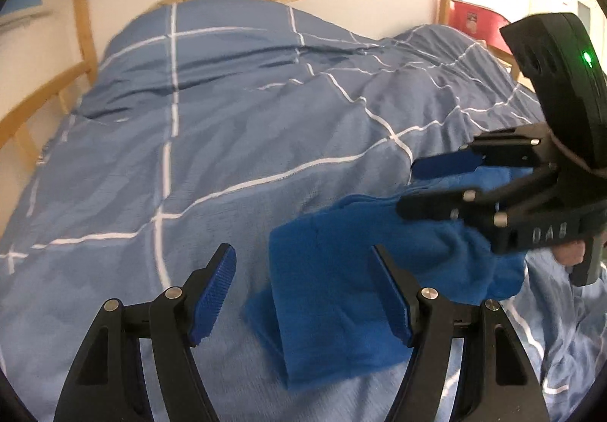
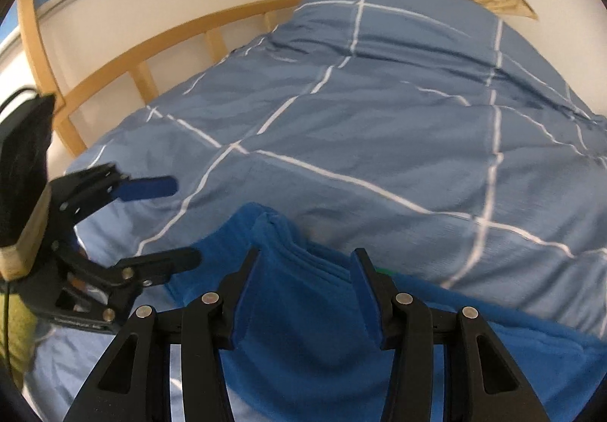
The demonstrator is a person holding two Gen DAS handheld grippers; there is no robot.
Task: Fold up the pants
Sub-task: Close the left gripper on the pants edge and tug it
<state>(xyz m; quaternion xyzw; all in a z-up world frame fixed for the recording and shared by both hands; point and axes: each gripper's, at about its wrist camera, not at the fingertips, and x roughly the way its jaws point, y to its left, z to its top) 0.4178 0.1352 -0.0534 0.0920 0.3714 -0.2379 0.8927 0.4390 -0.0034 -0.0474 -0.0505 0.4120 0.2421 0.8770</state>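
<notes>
Carrying the bunched blue pants across the bed, ready to be laid flat

On the left, the left gripper [image 1: 303,293] is hanging with its jaws spread and nothing between the pads, just above the loose end of the pants [image 1: 341,293], which is trailing onto the blue checked duvet [image 1: 212,111]. To the right, the right gripper [image 2: 303,293] is pinching a thick gathered bundle of the pants [image 2: 299,308], folds stacked between its pads. To do this well, the empty gripper should probably be taking the free edge so both are stretching the cloth taut before lowering it, keeping seams aligned and avoiding the duvet's wrinkles.
</notes>
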